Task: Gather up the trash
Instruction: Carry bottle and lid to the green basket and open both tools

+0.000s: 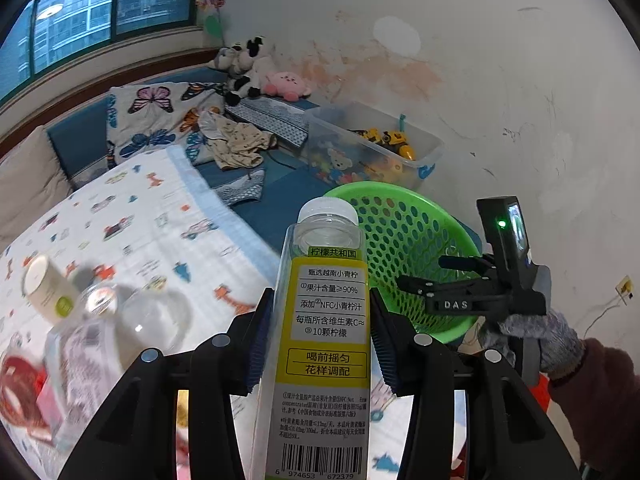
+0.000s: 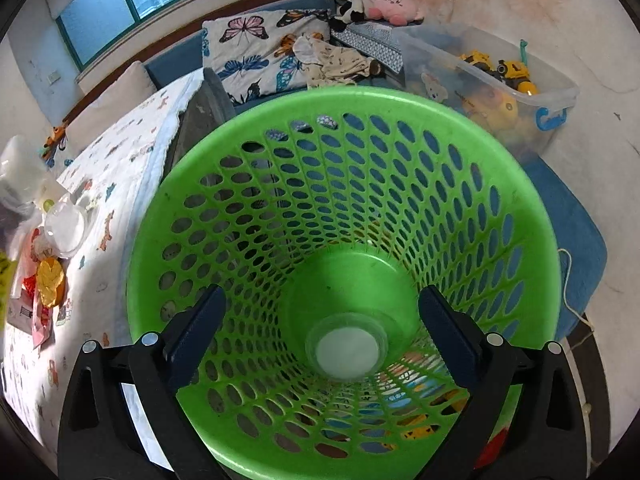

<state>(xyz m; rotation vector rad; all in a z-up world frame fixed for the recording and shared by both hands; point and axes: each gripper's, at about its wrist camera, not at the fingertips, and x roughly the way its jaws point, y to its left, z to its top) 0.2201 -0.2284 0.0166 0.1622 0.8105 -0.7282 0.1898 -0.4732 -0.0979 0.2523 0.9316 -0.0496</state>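
My left gripper (image 1: 322, 328) is shut on a clear plastic bottle (image 1: 326, 340) with a yellow label and white cap, held above the table, its cap pointing toward the green perforated basket (image 1: 404, 240). My right gripper (image 2: 322, 332) is open and hangs over the basket's mouth (image 2: 224, 148); it also shows in the left wrist view (image 1: 416, 274) at the basket's rim. A round clear lid or cup (image 2: 346, 346) lies on the basket's bottom. More trash lies on the table: a white cup (image 1: 48, 288), clear plastic pieces (image 1: 120, 320) and red wrappers (image 1: 20, 392).
The table has a white animal-print cloth (image 1: 152, 216). Behind it is a blue bench with a butterfly blanket (image 1: 156, 120), clothes and plush toys (image 1: 256, 72). A clear toy bin (image 2: 496, 88) stands against the stained wall, behind the basket.
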